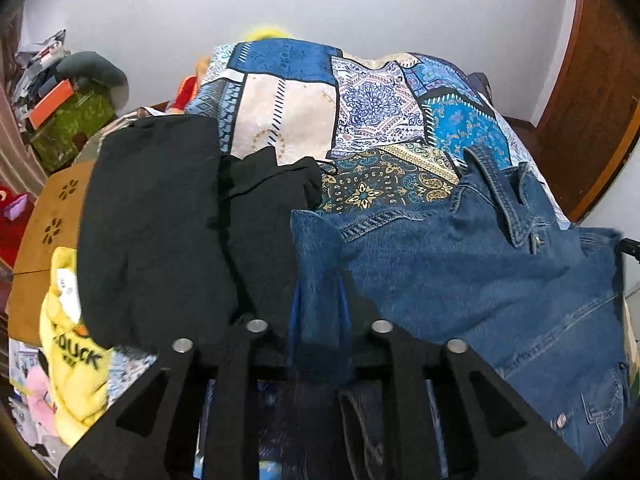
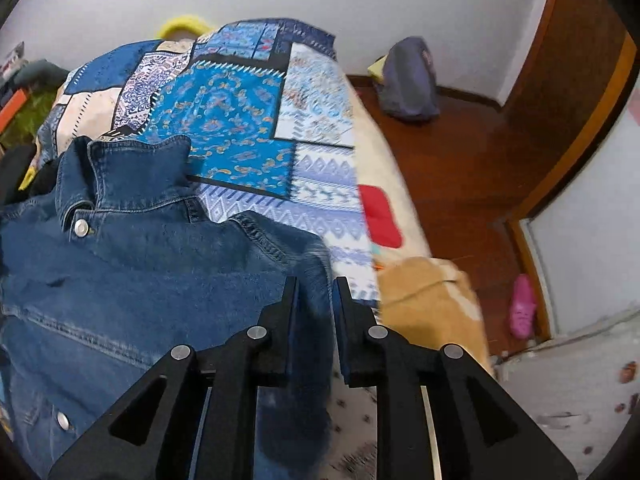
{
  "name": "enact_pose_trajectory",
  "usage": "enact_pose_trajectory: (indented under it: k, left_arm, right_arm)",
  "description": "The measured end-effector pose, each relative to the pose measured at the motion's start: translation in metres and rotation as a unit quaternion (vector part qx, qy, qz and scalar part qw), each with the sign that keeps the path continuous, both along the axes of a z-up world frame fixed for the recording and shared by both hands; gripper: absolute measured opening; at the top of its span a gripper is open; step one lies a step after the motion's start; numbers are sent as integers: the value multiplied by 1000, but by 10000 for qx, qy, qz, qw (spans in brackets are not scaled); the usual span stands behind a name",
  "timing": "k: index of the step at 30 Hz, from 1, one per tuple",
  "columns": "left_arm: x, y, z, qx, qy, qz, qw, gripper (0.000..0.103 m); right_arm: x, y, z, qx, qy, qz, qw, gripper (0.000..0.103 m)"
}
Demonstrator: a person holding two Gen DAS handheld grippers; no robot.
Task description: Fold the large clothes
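Observation:
A blue denim jacket (image 1: 460, 256) lies on the bed over a patchwork bedspread (image 1: 360, 112), collar towards the far side. My left gripper (image 1: 320, 276) is shut on the jacket's left shoulder edge. In the right wrist view the same jacket (image 2: 140, 264) fills the left half, and my right gripper (image 2: 314, 284) is shut on its right shoulder edge above the bedspread (image 2: 240, 112).
Black garments (image 1: 160, 220) lie left of the jacket. A yellow garment (image 1: 76, 364) and a wooden board (image 1: 48, 240) are at the left. A tan garment (image 2: 432, 300) hangs at the bed's right edge. A bag (image 2: 408, 80) and pink shoe (image 2: 522, 306) are on the floor.

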State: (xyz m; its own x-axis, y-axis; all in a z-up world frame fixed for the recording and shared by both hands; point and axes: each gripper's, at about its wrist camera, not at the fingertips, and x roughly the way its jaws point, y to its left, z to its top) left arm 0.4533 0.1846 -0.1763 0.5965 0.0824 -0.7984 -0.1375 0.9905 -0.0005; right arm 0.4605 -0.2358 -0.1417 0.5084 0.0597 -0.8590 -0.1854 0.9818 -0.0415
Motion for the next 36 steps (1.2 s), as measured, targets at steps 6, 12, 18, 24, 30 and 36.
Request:
enact_pose_trajectory:
  k: [6,12,18,24,30,36]
  left_arm:
    - [-39,-5,28,126,-182,47,9997,59]
    - [-88,-10,48,146,-163,48,9997,72]
    - [-138,-4,40,-154,89,105,9998,72]
    - [-180,6,3,-447,510,248,9974,72]
    - [-213,5,-44,-1061,1143,28,9878,72]
    - [-235,-7,-82,-1581,1583,-128,9746,72]
  right_arm:
    - [-46,-14,43,319,-399,-58,9987,52]
    - [-102,-23,76,520,-632,99,9966,65]
    - [-152,-26,76,482,-511,413,9967,65]
    - [-176,-30,47,535,-62,513,9972,65]
    - [-195,-43,-4,1173,747,256,9900,65]
    - [-207,-46,-45,1513,1318,33,9797,65]
